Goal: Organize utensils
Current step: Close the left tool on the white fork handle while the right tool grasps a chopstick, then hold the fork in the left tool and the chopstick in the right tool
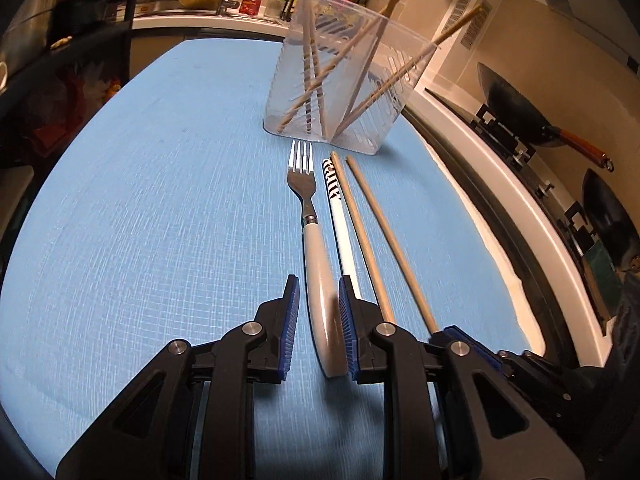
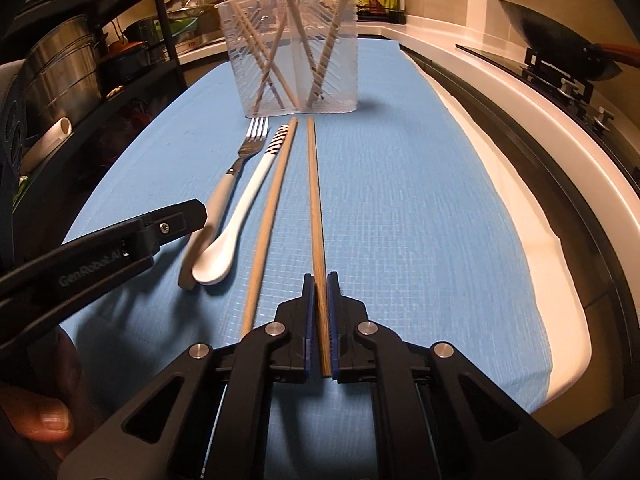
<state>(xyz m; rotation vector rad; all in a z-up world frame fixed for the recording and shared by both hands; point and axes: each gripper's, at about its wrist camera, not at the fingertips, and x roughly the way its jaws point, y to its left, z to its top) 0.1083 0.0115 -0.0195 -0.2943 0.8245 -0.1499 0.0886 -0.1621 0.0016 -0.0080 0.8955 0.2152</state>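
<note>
Blue woven cloth covers the table [image 2: 400, 200], and on it four loose utensils lie side by side, lengthwise, their far ends just short of the clear ribbed plastic utensil holder [image 2: 296, 52], which already carries several wooden chopsticks standing crossed. This alignment appears deliberate: each piece offers its near end to a hand-held gripper. The right hand-held gripper [image 2: 321, 320] is pressed together on the near end of the outermost light wooden chopstick [image 2: 315, 200], which still lies flat on the cloth. The left hand-held gripper [image 1: 319, 312] straddles the white handle of the steel-tined fork [image 1: 316, 264]; the right pad touches the handle while a gap shows at the left pad, so the jaws stand partly spread and no grip is yet made. Between the two gripped pieces lie a white ceramic spoon with a black-striped handle [image 2: 240, 216] and a second wooden chopstick [image 2: 272, 200], nearly touching each other. Obstruction risk, in my judgement: the spoon bowl sits close beside the fork handle and may be disturbed on lifting. Crossed chopsticks in the holder narrow the openings for insertion. A dark wok [image 1: 516, 108] on the stove at the right stands well apart.
</note>
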